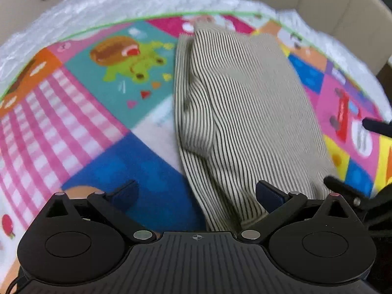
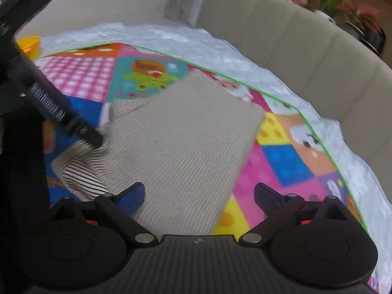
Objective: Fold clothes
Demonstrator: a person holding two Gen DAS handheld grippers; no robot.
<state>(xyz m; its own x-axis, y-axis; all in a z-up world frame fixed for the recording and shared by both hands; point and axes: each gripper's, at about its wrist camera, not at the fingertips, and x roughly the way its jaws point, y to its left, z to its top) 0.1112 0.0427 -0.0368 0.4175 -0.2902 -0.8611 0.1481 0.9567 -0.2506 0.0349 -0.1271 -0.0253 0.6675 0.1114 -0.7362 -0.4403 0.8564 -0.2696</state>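
A beige garment with thin black stripes (image 1: 240, 112) lies folded into a long block on a colourful play mat (image 1: 93, 112). My left gripper (image 1: 196, 194) stands open just above its near end, fingers spread with nothing between them. In the right wrist view the same striped garment (image 2: 186, 142) is a neat rectangle with a looser striped edge at its left. My right gripper (image 2: 198, 194) is open over the near right corner. The other tool's black finger (image 2: 90, 137) touches the garment's left edge there.
The play mat (image 2: 281, 156) has a green border and lies on a white crinkled cover (image 2: 220, 54). A beige padded wall (image 2: 306, 56) curves around the back. A yellow cup (image 2: 29, 45) sits at the far left, with soft toys and plants behind the wall.
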